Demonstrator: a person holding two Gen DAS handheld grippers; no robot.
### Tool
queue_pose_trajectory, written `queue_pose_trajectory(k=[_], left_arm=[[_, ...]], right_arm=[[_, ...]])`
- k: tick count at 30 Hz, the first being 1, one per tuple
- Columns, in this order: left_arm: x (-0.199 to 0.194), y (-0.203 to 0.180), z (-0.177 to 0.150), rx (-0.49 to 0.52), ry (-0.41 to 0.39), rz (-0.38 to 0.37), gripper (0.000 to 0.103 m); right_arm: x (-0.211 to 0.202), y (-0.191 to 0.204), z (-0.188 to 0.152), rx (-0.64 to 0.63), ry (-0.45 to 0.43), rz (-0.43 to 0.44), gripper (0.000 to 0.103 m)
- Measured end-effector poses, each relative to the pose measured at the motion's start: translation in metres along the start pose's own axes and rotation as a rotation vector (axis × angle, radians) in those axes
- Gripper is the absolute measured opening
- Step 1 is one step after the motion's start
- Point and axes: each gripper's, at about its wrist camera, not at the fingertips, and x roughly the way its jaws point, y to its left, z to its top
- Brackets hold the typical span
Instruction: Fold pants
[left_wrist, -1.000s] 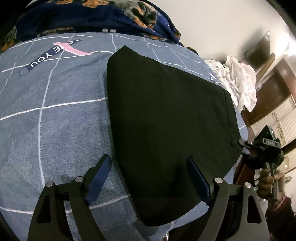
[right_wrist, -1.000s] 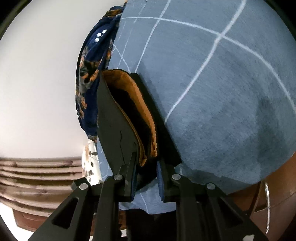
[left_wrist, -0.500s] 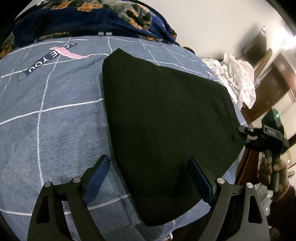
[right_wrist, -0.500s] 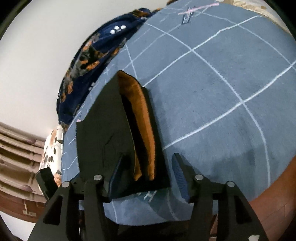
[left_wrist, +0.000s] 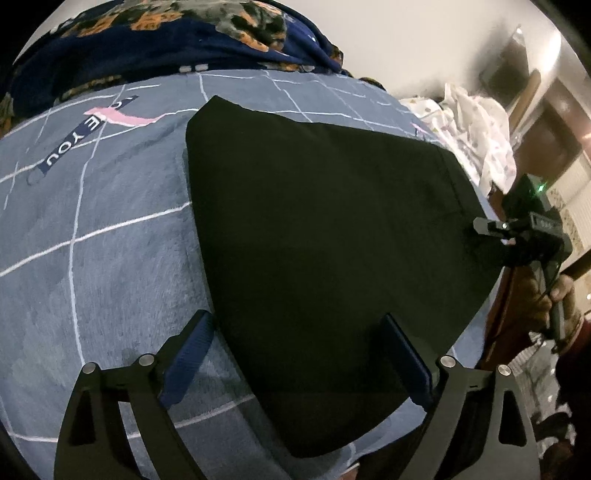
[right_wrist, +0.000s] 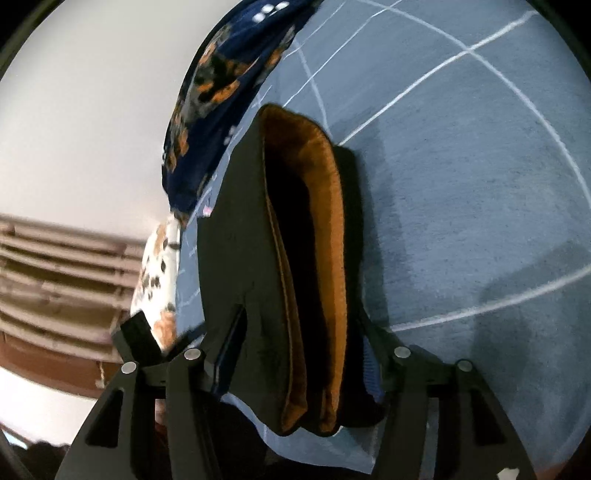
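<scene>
Black pants folded flat on bed; soft, thick, orange fleece lining, limp. Left gripper spread, empty. Right gripper spread, straddling open hem edge. Pinch all layers at corners.

You work in a home bedroom: a bed with a grey-blue checked bedspread, a floral blanket, and dark wooden furniture.

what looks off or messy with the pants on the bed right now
Little stands out. The black pants lie flat and smooth on the blue grid bedspread. In the right wrist view the open end gapes, showing the orange lining, so the layers there are not pressed flat. Both grippers are open.
</scene>
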Motion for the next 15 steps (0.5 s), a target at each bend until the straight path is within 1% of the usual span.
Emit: queue_pose_trajectory(k=[3, 7, 12, 15], left_arm=[[0.0021, -0.0032, 0.0005, 0.019, 0.005, 0.018, 0.092], [0.0033, -0.0034, 0.0017, 0.031, 0.007, 0.029, 0.092], [0.0064, -0.0068, 0.0048, 0.055, 0.013, 0.048, 0.092], [0.0091, -0.0078, 0.0074, 0.068, 0.017, 0.058, 0.094]], right_arm=[[0.0006, -0.0048, 0.0047, 0.021, 0.023, 0.003, 0.049], [0.0016, -0.0066, 0.0078, 0.019, 0.040, 0.014, 0.049], [0.0039, -0.0050, 0.0099, 0.007, 0.040, 0.018, 0.051], [0.0045, -0.0056, 0.0108, 0.006, 0.041, 0.022, 0.052]])
